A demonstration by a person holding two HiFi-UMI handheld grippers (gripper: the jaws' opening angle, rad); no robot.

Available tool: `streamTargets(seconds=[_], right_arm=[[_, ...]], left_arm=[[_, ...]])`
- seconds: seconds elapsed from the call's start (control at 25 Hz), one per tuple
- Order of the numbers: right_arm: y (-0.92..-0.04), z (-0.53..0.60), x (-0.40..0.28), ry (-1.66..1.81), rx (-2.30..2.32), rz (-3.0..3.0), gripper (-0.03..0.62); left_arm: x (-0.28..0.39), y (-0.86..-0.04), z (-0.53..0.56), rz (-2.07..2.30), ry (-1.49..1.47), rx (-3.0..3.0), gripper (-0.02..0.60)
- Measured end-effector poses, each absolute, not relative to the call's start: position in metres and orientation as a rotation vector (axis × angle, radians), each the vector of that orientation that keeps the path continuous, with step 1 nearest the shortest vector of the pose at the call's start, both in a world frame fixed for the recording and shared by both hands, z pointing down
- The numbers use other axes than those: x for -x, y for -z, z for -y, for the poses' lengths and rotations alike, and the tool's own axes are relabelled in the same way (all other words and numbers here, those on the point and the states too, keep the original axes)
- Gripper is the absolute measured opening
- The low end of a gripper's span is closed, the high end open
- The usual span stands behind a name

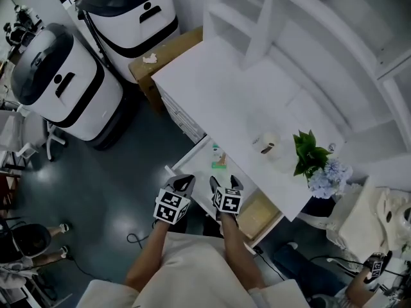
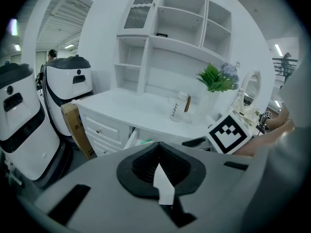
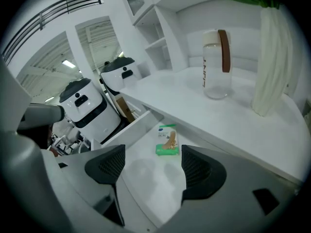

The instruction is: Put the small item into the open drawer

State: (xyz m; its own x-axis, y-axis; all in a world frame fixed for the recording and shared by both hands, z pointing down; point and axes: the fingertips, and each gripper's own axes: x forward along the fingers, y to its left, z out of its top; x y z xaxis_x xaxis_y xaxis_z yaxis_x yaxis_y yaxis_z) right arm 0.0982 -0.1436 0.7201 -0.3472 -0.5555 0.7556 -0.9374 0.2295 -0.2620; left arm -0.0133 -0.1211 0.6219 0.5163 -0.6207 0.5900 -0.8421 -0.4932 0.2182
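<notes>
The small green-and-white packet (image 3: 167, 141) lies flat in the open drawer (image 3: 127, 128), its print too small to read. The right gripper (image 3: 151, 165) hovers over it, jaws apart and empty; the left gripper (image 2: 157, 152) has its jaws closed. On the bench (image 3: 167, 89) a clear bottle (image 3: 215, 64) reads "LUNT".

Left hand-held gripper (image 1: 183, 183) jaws together; right hand-held gripper (image 1: 225, 185) jaws apart.

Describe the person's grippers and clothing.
The left gripper and right gripper have grey bodies, black ribbed pads, and each carries a cube with black-and-white square markers. The person wears a pale short-sleeved top.
</notes>
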Motion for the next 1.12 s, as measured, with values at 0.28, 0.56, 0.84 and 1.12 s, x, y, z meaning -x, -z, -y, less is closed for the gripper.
streamTargets(seconds=[0.28, 0.56, 0.84, 1.12], right_arm=[[-0.679, 0.132, -0.097, -0.923, -1.356, 2.091, 0.373], [-0.660, 0.105, -0.104, -0.886, -1.342, 2.148, 0.372], [-0.658, 0.105, -0.122, -0.914, -1.422, 2.174, 0.368], [-0.651, 0.103, -0.124, -0.898, -1.423, 2.218, 0.248]], left_arm=[[-0.002, -0.625, 0.122, 1.119, -0.635, -2.332, 0.015], [-0.011, -0.631, 0.121, 1.056, -0.671, -2.377, 0.015], [-0.014, -0.629, 0.125, 1.047, -0.667, -2.387, 0.015], [-0.019, -0.631, 0.122, 1.031, -0.673, -2.388, 0.015]])
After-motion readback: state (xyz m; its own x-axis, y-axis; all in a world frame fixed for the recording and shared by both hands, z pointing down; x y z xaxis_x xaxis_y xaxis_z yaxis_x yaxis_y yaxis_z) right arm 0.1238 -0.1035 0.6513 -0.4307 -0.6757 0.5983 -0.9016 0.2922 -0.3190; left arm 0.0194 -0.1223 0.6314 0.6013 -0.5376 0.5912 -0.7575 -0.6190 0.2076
